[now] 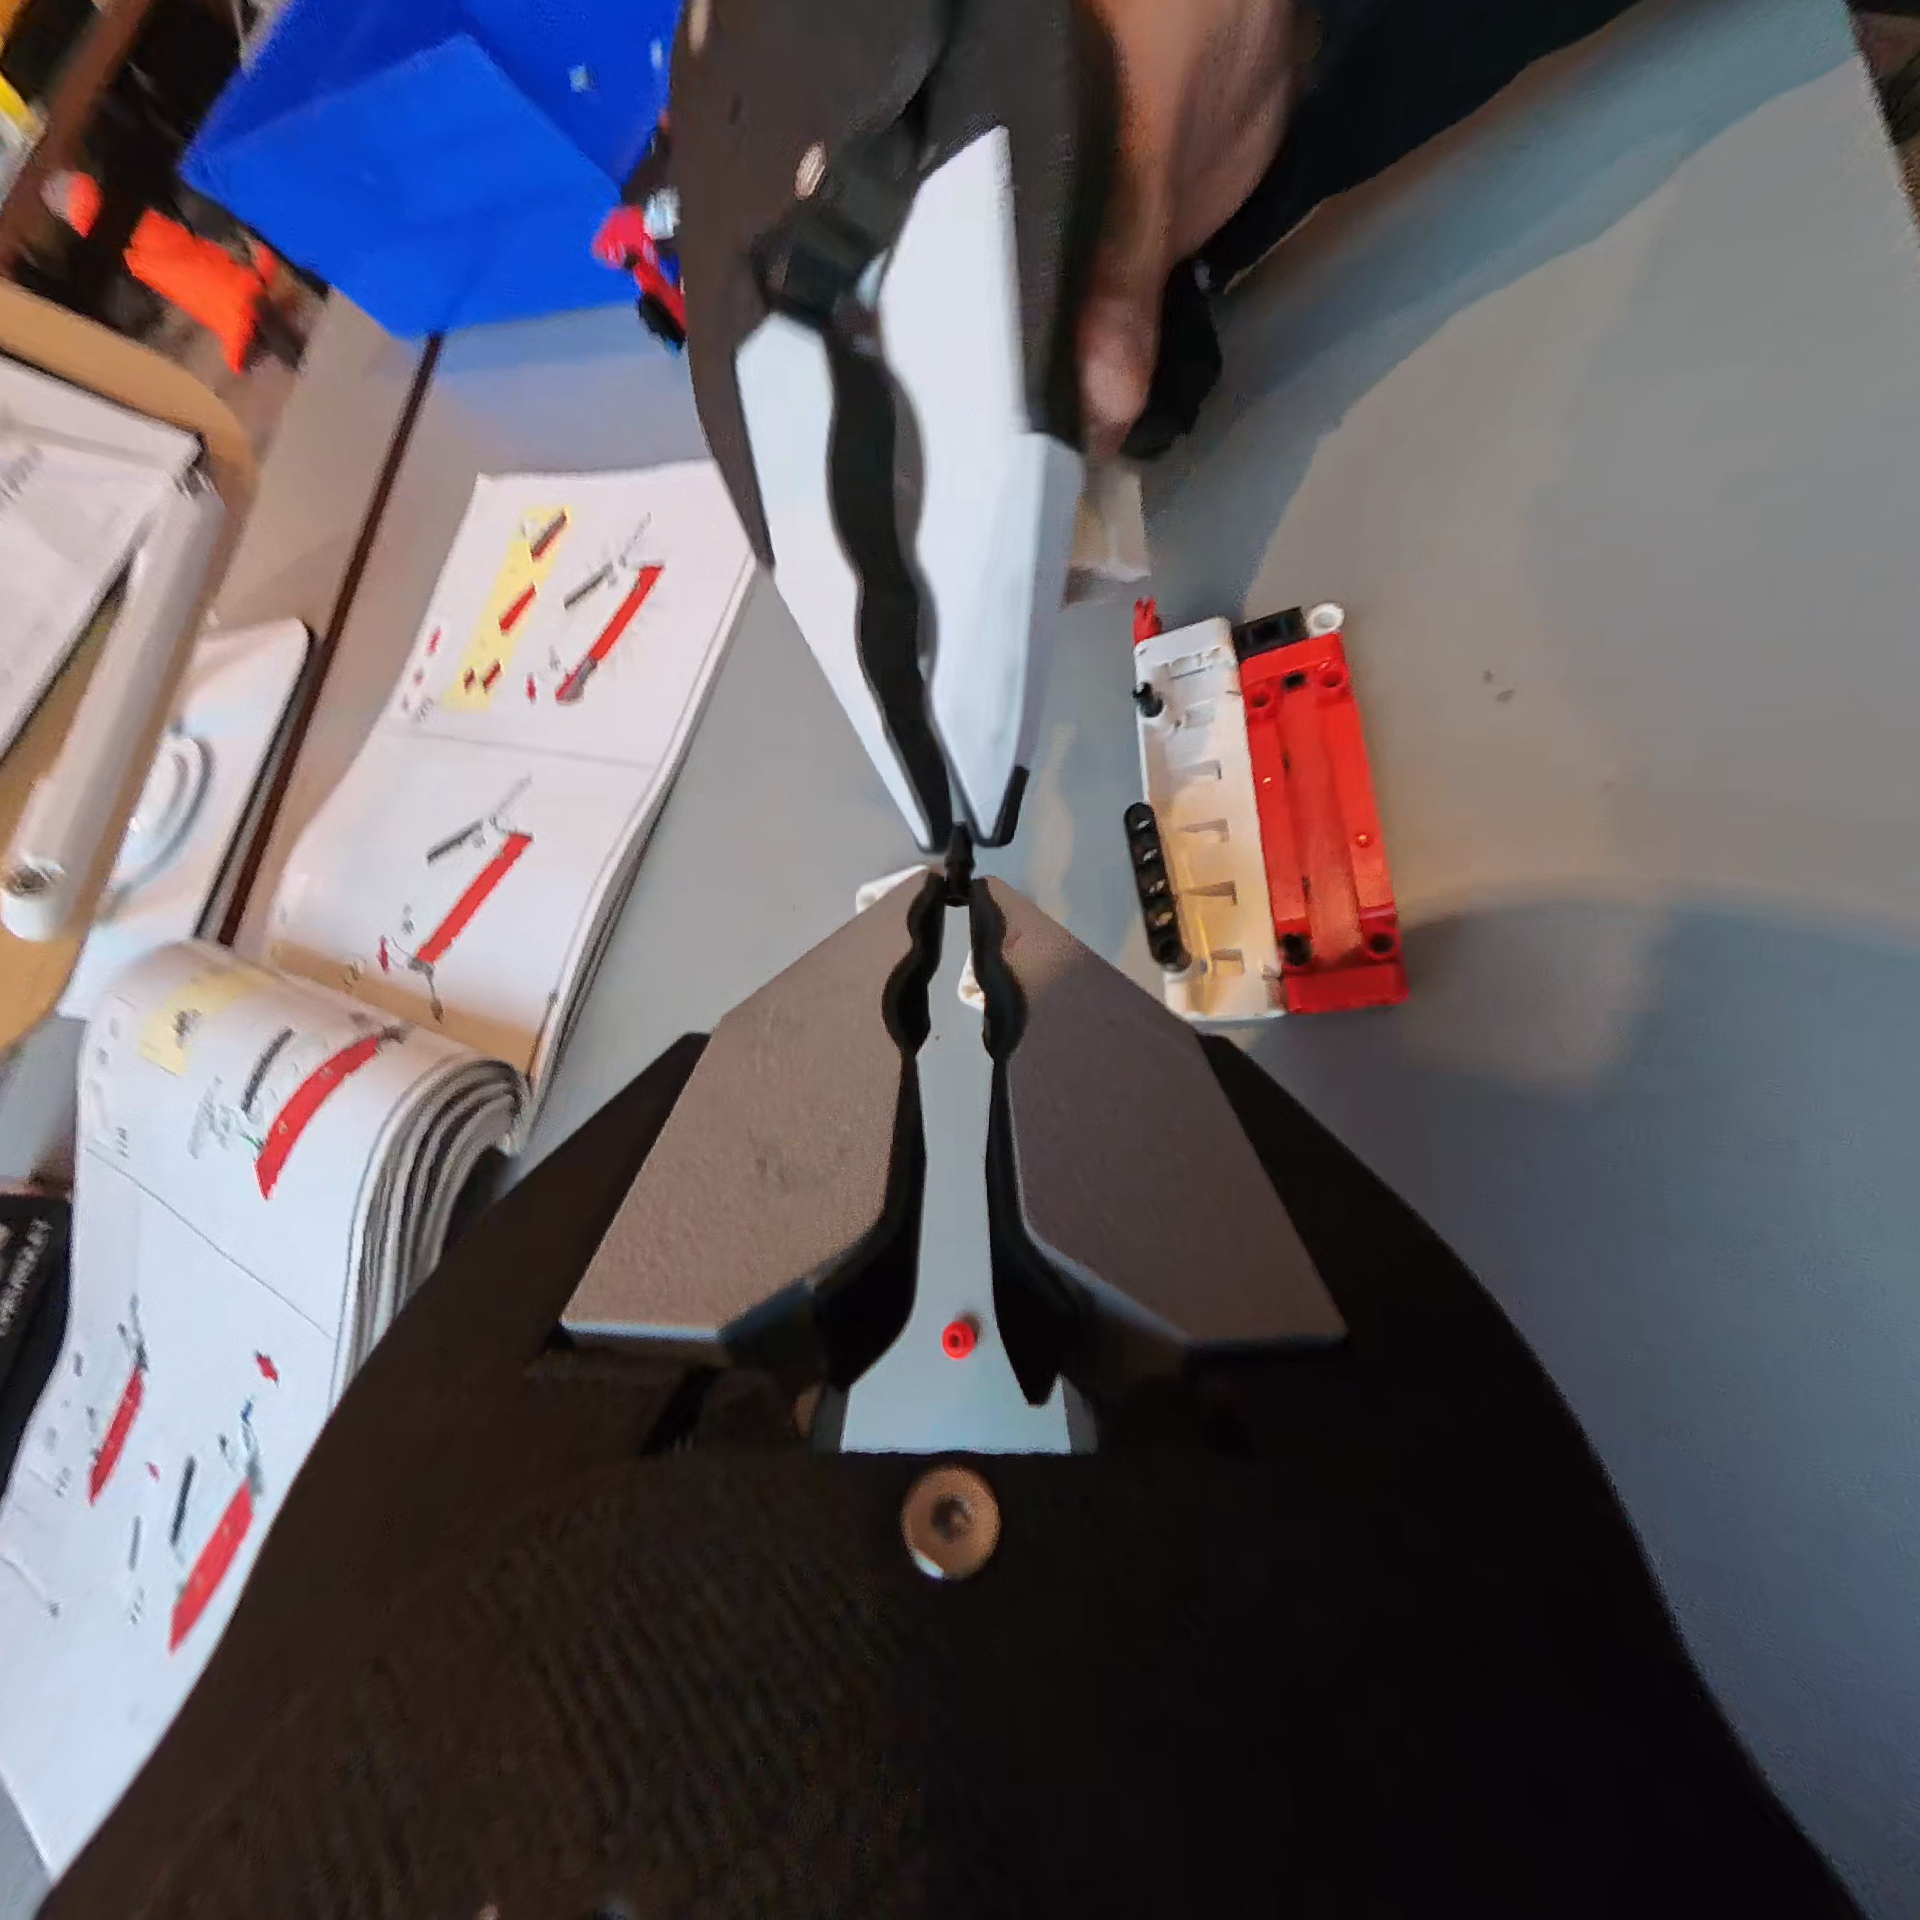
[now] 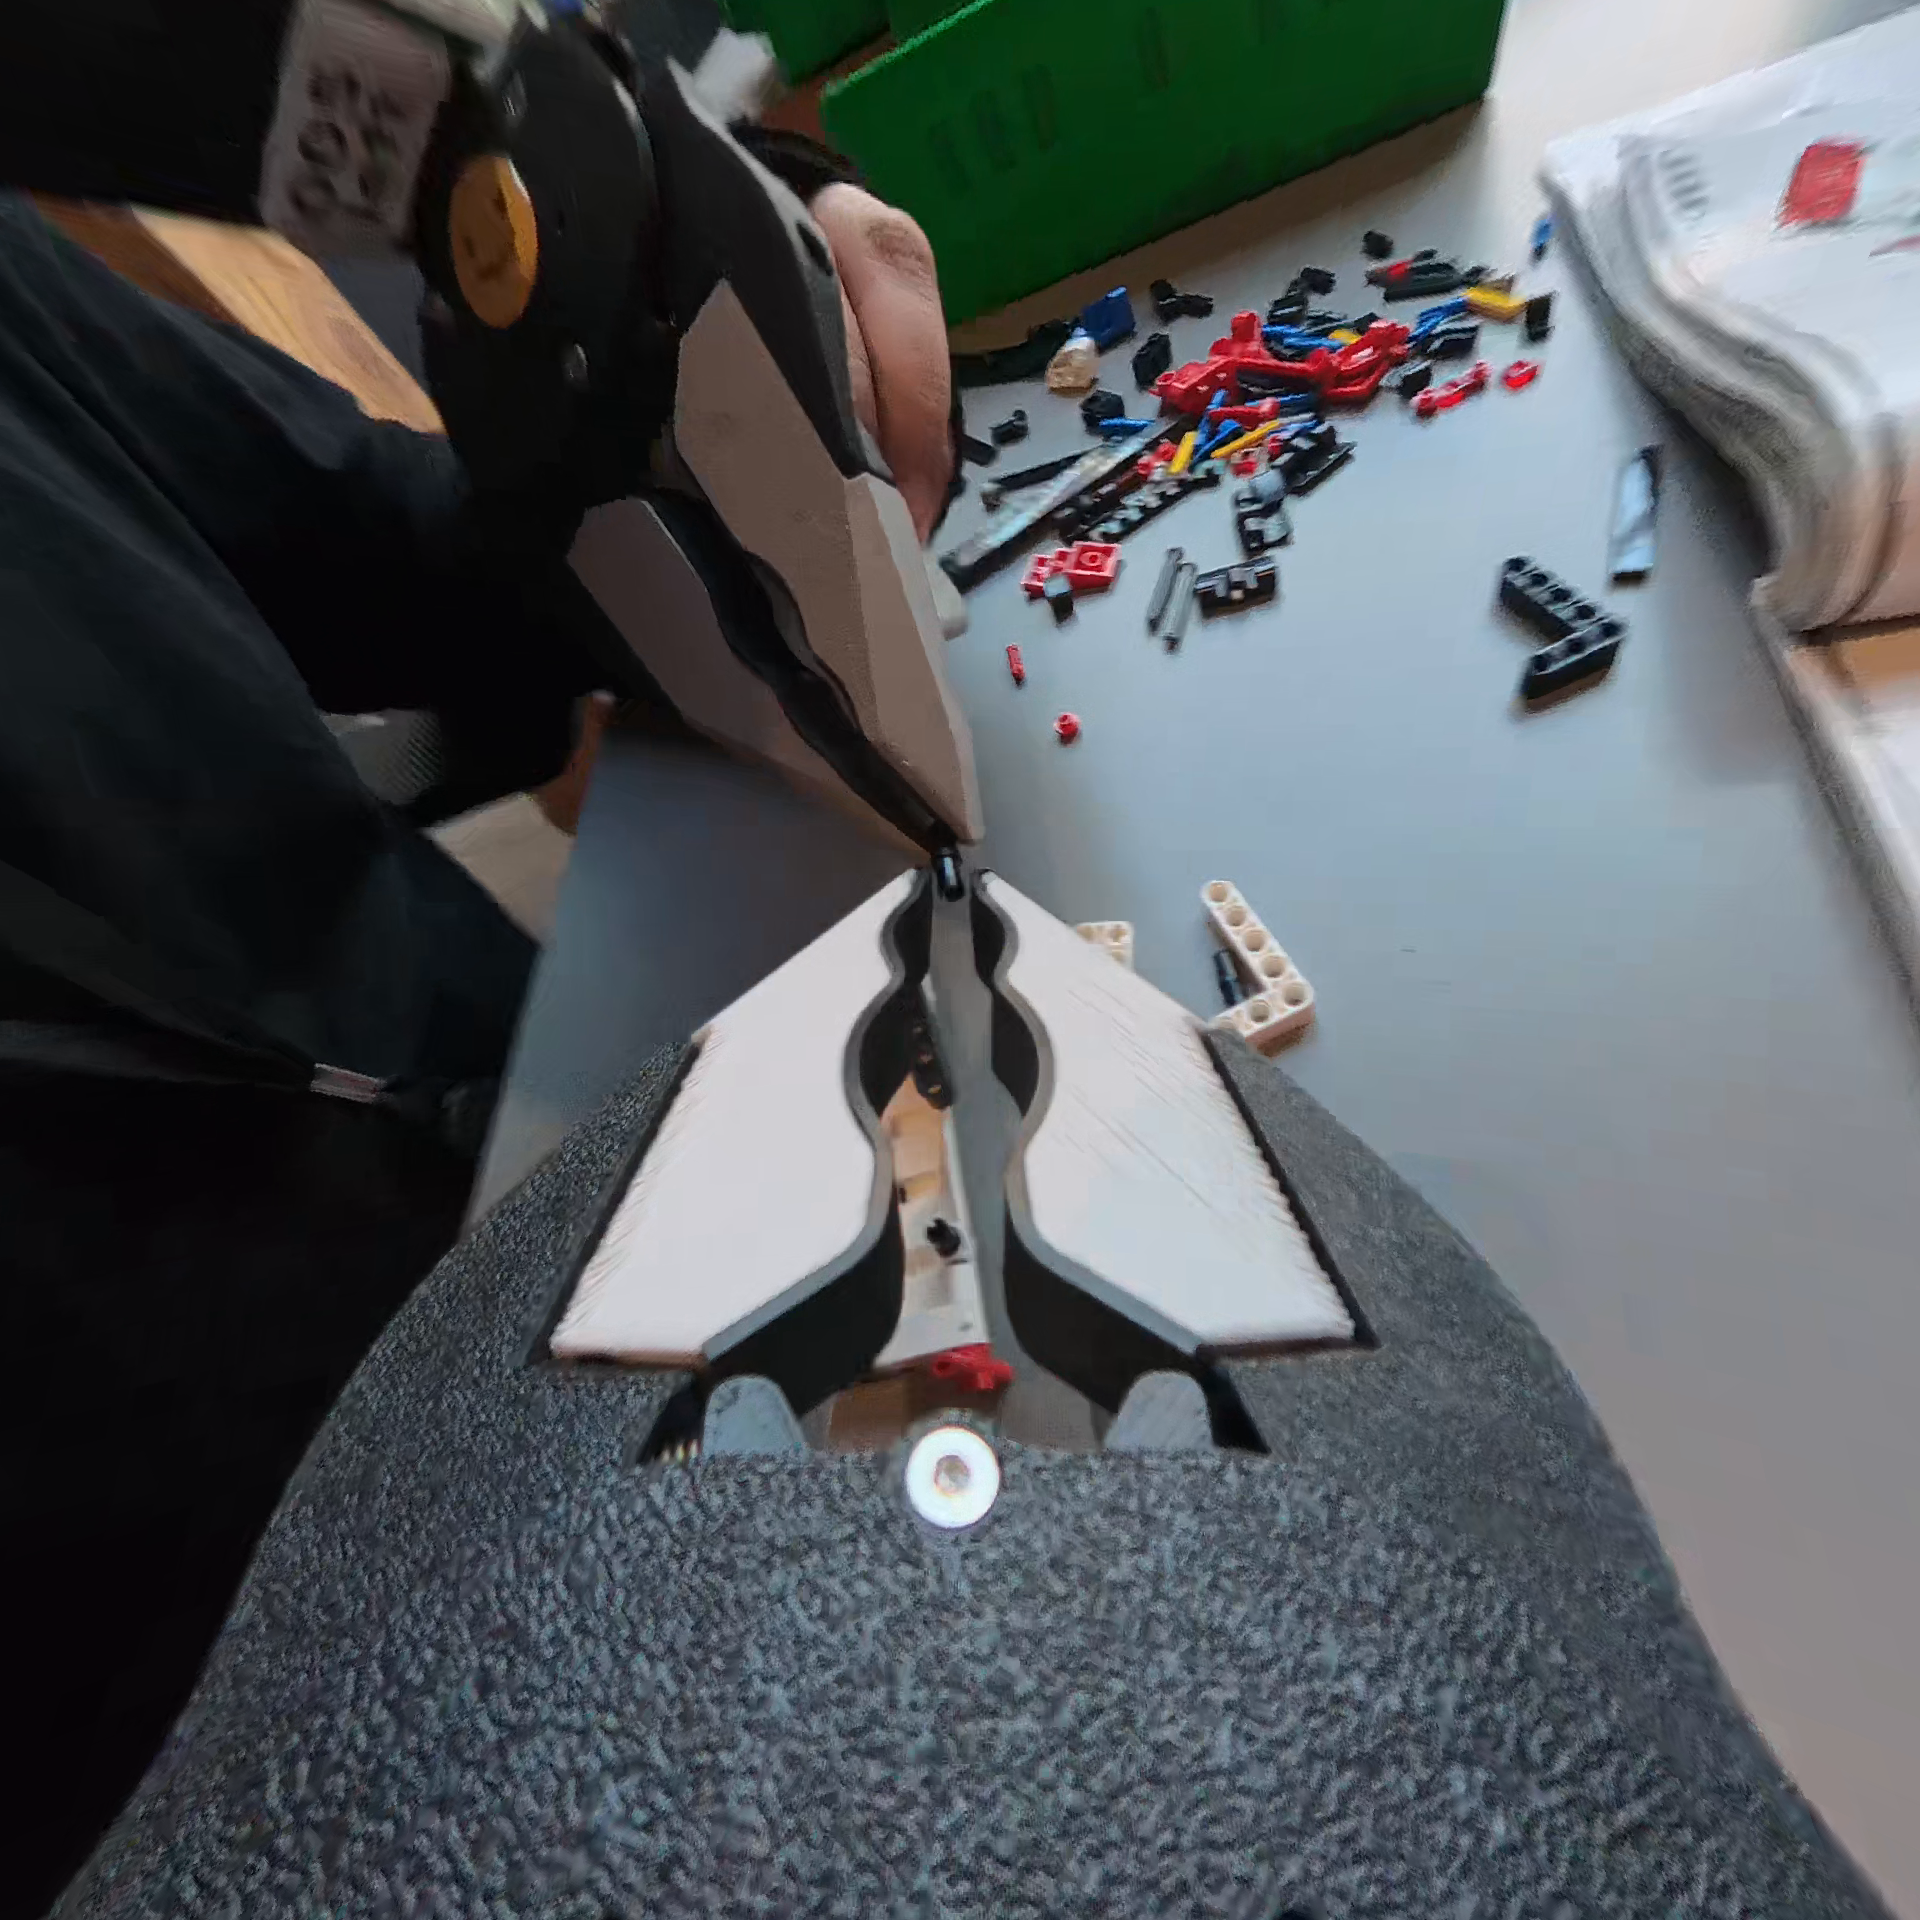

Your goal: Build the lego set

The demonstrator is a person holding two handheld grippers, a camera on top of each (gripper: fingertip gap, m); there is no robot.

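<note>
No legible text or markings

Grey table point(image 1: 1558, 520) fills both views, lit from one side, with soft shadows across it. Blue bin point(image 1: 416, 156) at 11 o'clock in left wrist view, wooden chair point(image 1: 135, 384) at 9 o'clock. Green bin point(image 2: 1143, 125) at 12 o'clock in right wrist view.

Grey table point(image 2: 1455, 1039) open right of meeting gripper tips. Loose brick pile point(image 2: 1247, 416) blocks far side; instruction booklet point(image 1: 499, 727) blocks left; red-white assembly point(image 1: 1268, 821) lies near, just right of tips.
</note>
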